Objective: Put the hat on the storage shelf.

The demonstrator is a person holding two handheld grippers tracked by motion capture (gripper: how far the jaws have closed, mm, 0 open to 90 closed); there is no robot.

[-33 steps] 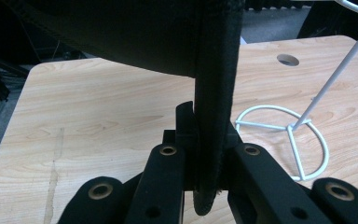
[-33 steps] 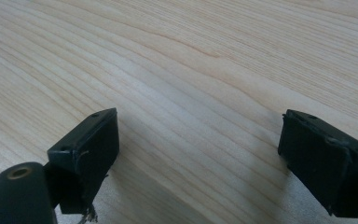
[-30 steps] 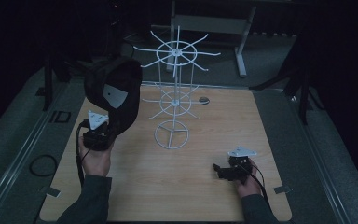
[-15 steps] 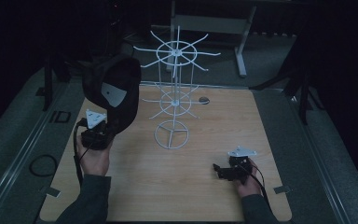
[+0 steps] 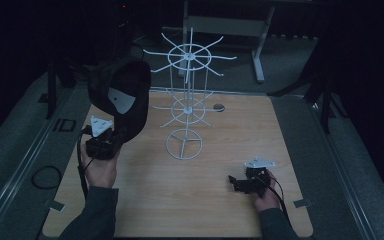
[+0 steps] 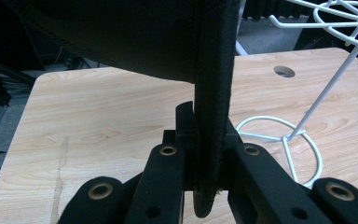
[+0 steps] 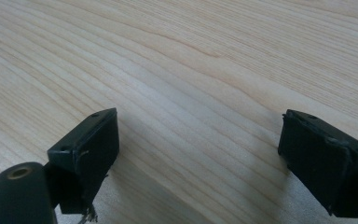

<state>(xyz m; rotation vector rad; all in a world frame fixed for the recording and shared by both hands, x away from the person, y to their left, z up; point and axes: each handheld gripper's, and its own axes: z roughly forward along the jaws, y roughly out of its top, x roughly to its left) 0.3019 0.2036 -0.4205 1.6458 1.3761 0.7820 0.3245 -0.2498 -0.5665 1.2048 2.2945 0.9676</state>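
From the high view, the left hand-held gripper [image 5: 101,141] sits near the left edge of the pale wood-grain bench [image 5: 215,200] and holds up a black fabric cap with a white label inside its crown [image 5: 122,97]. The cap stands raised above the gripper with its hollow side turned toward the camera, just left of the white wire display stand with radiating hook arms [image 5: 186,107]. That height puts it about level with the stand's arms, so I judge it is being carried there for hanging. Cap and stand look close, but whether they touch I cannot tell. The right hand-held gripper [image 5: 236,183] rests low at the bench's near right, well apart from both, probably parked out of the way while one hand does the work.

In the left gripper view, the jaws are clamped narrow on the cap's stiff black edge [image 6: 212,116], which runs upright between them; gripping the rim leaves the crown free to drop over a hook. The stand's ring base [image 6: 279,140] lies just beyond on the bench [image 6: 98,116].

In the right gripper view, the right gripper [image 7: 198,144] has its jaws spread wide with nothing between them, only bare bench [image 7: 191,60] beneath.
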